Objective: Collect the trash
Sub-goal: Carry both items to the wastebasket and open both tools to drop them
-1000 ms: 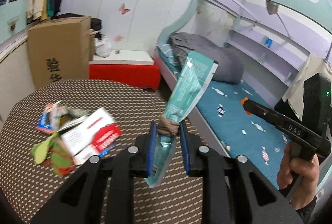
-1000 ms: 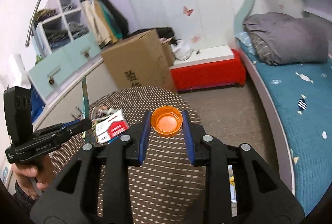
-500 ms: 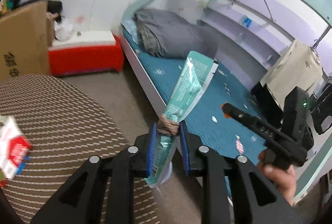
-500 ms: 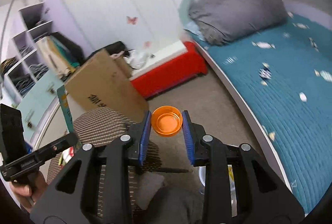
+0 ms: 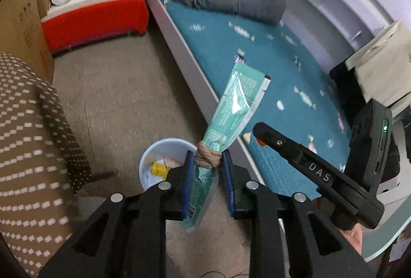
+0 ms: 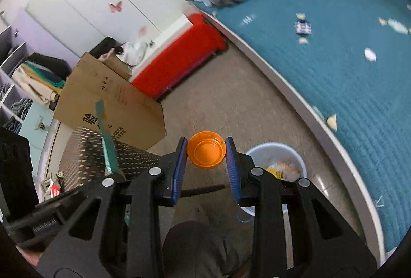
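My left gripper (image 5: 207,162) clenched on one teal wrapper (image 5: 232,113), right gripper (image 6: 206,154) clamping one orange cap (image 6: 206,153) — one bin (image 6: 276,149) at 4 o'clock, trash inside.

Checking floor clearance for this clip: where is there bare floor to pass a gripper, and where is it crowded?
Bare carpet lies between the red bench, the bed frame and the patterned table. It is crowded low down, where the trash bin sits tight between table edge and bed, beneath both loaded grippers.
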Demonstrator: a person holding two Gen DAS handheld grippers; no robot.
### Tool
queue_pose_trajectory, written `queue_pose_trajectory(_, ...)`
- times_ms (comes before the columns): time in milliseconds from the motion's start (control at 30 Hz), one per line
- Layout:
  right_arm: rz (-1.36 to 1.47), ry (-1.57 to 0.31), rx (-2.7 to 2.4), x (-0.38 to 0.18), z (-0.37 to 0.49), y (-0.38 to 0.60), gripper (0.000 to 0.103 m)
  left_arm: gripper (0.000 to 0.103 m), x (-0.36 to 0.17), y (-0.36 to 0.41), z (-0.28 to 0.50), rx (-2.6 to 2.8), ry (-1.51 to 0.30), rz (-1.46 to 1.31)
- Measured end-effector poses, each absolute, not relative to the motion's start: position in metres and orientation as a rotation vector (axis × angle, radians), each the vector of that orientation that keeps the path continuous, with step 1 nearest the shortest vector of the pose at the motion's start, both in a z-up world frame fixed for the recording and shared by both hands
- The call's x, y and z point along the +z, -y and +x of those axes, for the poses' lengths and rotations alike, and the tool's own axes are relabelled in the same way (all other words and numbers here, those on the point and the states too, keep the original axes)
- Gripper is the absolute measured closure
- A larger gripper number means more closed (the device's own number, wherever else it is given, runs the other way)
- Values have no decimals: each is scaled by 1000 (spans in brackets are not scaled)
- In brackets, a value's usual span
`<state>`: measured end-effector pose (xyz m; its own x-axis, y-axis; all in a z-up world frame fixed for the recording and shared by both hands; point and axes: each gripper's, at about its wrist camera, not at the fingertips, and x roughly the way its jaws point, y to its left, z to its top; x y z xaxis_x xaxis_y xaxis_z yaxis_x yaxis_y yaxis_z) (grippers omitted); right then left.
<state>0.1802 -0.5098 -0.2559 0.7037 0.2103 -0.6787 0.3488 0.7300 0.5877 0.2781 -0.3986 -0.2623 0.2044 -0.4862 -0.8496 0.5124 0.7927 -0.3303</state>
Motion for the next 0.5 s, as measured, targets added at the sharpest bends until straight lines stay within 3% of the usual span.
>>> queue_pose_trajectory(200,851,-854,-88,-290,192,520,72,80,-294,414,291,-671,-1250,82)
queue_pose_trajectory(233,868,-862,-86,-297,193,523,68,70,-297,417,293,-666,-1259,96)
queue_pose_trajectory(267,891,-871,-87,-305,195,526,57,39,-300,419,295,-656,-1264,110)
queue_pose_trajectory(300,918,-880,-93,-312,194,528,32,23,-302,419,298,-636,-1263,116)
queue_pose_trajectory(333,958,-881,-105,-321,193,532,27,10,-303,418,300,-606,-1249,111)
queue_pose_trajectory(400,1002,-899,-115,-335,189,536,26,10,-302,419,302,-575,-1229,130)
queue_pose_trajectory(500,1028,-919,-132,-344,181,538,14,10,-299,417,301,-570,-1221,148)
